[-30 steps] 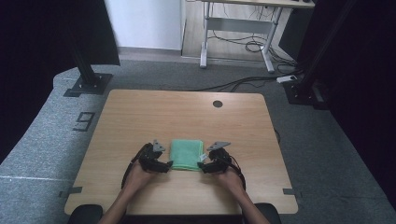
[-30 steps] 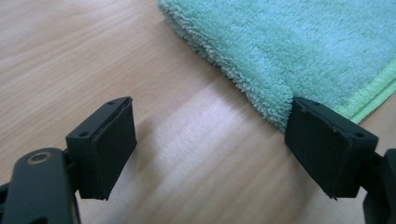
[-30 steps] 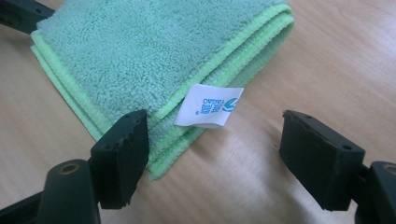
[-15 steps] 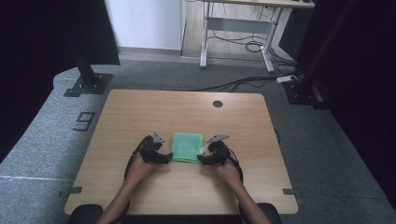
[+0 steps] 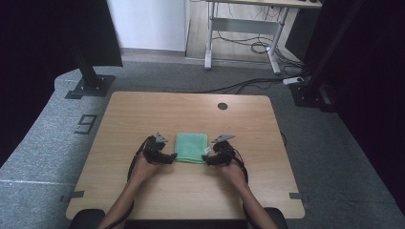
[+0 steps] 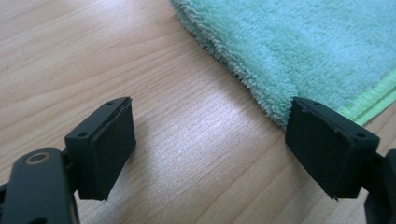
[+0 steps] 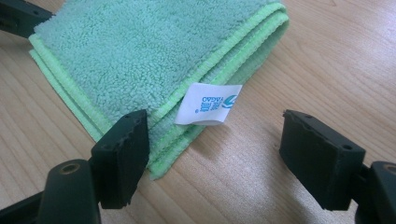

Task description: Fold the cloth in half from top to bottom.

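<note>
I have the folded green towel (image 5: 191, 148) lying flat on the table (image 5: 143, 109) near its front edge, with my left gripper (image 5: 165, 157) just off the towel's near-left corner and my right gripper (image 5: 211, 159) just off its near-right corner, both sets of jaws standing wide and gripping nothing. My worry is the right side: the white label (image 7: 208, 103) sticks out of the towel's corner there, so closing could pinch the tag or just the top layer. On the left, one pad sits at the fluffy edge, so closing could nudge the towel sideways instead of catching it.
</note>
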A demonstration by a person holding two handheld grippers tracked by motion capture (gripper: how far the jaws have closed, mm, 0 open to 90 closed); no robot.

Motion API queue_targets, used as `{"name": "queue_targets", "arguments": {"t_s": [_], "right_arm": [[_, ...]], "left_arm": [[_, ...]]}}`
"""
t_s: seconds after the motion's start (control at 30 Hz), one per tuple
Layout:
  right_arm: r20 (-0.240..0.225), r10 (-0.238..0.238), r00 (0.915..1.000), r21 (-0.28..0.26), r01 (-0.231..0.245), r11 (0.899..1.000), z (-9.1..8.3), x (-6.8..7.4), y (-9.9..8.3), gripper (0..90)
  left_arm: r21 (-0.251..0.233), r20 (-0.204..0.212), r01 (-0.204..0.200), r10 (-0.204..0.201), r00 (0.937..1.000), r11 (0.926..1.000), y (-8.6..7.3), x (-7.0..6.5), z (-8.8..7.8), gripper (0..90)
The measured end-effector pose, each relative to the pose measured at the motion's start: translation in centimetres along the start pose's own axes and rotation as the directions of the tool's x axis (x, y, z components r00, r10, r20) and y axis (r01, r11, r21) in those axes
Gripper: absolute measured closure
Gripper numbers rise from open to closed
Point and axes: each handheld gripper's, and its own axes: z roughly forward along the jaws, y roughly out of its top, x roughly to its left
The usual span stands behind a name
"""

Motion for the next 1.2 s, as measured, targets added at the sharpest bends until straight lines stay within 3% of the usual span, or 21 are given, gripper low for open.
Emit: {"name": "queue_targets", "arguments": {"t_s": [0.4,0.87,1.2], "right_arm": [[-0.027,0.027,0.9993,-0.021,-0.027,0.999,-0.5,-0.3,0.0,24.6],[-0.032,-0.012,0.9994,-0.06,0.01,0.998,-3.0,0.4,0.0,17.7],[-0.029,-0.037,0.9989,-0.059,0.036,0.998,-4.9,0.5,-0.5,12.3]], "left_arm": [[0.001,0.008,-0.022,0.022,0.9997,0.9998,0.5,-0.3,-1.1,16.1],[-0.027,0.058,-0.033,0.034,0.9977,0.9991,-0.2,-1.0,-3.6,12.2],[-0.033,0.063,-0.048,0.05,0.9967,0.9983,-0.9,-1.4,-5.4,5.4]]}}
